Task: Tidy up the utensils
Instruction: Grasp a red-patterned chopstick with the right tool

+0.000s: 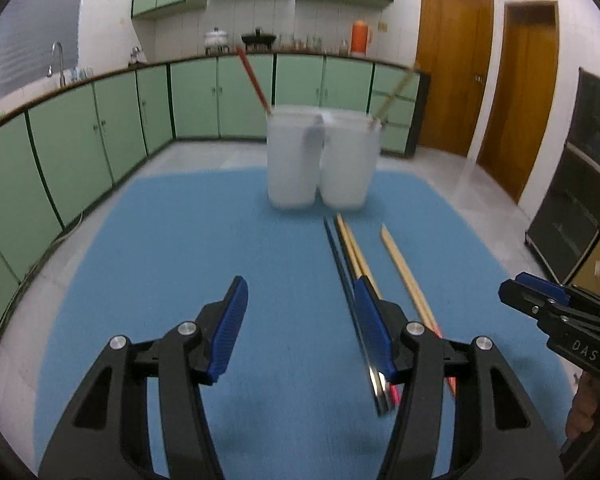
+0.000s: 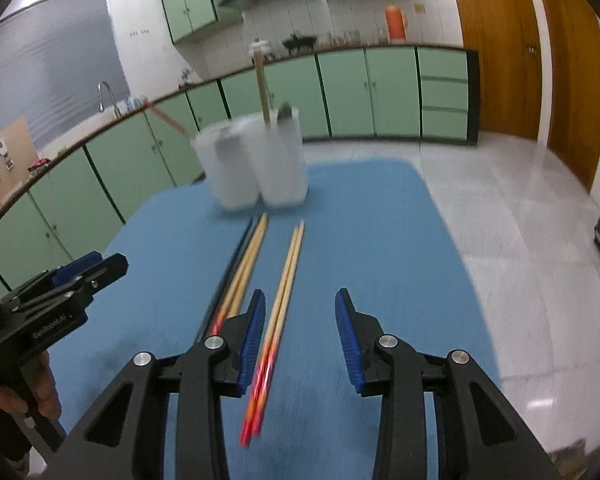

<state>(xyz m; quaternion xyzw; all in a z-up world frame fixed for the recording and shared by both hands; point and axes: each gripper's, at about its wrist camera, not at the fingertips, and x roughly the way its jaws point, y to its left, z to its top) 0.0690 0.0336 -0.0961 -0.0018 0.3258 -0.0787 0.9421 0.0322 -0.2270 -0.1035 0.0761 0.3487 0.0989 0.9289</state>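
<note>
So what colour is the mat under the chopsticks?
Blue. The mat shows best in the right wrist view, beneath the chopsticks.

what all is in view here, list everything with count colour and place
holder: one, frosted white, two compartments, far end of mat
mat: one, blue, covers the table
sticking-up chopsticks: two, one red, one light wood, one in each compartment
dark chopsticks: one pair, black, lying on mat
wooden chopsticks: two pairs, tan with red ends, lying beside the dark pair
cabinets: many, green, along walls
doors: two, brown wood, far right
left gripper: one, black, blue jaws open
right gripper: one, black, blue jaws open
</note>
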